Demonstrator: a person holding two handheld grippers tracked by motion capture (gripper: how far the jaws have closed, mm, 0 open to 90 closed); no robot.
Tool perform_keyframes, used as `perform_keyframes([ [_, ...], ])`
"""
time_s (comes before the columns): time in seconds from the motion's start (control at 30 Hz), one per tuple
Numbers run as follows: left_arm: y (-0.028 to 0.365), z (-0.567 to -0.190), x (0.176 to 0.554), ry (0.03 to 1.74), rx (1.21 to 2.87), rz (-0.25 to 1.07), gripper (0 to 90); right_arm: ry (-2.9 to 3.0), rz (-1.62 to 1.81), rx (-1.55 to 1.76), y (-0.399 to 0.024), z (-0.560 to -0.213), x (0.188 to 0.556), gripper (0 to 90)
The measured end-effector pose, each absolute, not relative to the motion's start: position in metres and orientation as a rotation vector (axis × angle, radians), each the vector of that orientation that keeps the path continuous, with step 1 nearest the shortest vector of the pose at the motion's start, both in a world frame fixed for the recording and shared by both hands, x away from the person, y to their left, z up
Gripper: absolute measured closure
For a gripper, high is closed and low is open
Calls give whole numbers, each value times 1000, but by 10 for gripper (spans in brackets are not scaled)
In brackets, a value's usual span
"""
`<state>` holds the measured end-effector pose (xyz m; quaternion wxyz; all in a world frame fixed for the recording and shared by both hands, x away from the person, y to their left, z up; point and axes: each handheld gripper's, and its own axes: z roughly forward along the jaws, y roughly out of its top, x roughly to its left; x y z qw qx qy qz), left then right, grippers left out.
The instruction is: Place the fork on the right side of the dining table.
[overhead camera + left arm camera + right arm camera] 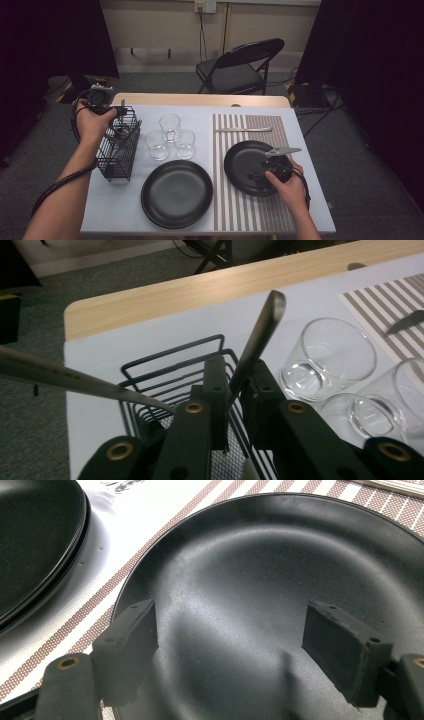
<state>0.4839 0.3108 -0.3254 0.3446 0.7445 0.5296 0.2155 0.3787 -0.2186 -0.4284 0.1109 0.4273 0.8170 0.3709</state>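
My left gripper (235,405) pinches a utensil handle (260,335) to lift it from the wire caddy (150,365); right gripper (232,645) hangs wide open over the plate (280,560).

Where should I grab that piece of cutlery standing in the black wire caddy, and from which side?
Grip the flat handle high up, above the wire caddy, coming from above. It leans upright with its working end buried in the basket, so only the handle is free. Pinch across its broad faces, as the left gripper appears to do now, then lift along the lean.
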Motion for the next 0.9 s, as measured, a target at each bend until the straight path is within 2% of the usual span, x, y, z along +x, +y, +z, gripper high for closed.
perform_keyframes([
  [0.13,315,-321,484,1379,1926,591,869,2399,1088,1255,-219,-429,379,214],
  [0.3,318,-317,484,1386,1908,594,871,2393,1091,1268,-219,-429,379,214],
  [0.57,318,-304,482,1359,1878,530,871,2394,1092,1259,-219,-429,379,214],
  [0.9,322,-277,477,1332,1855,537,871,2394,1101,1274,-220,-429,378,214],
])
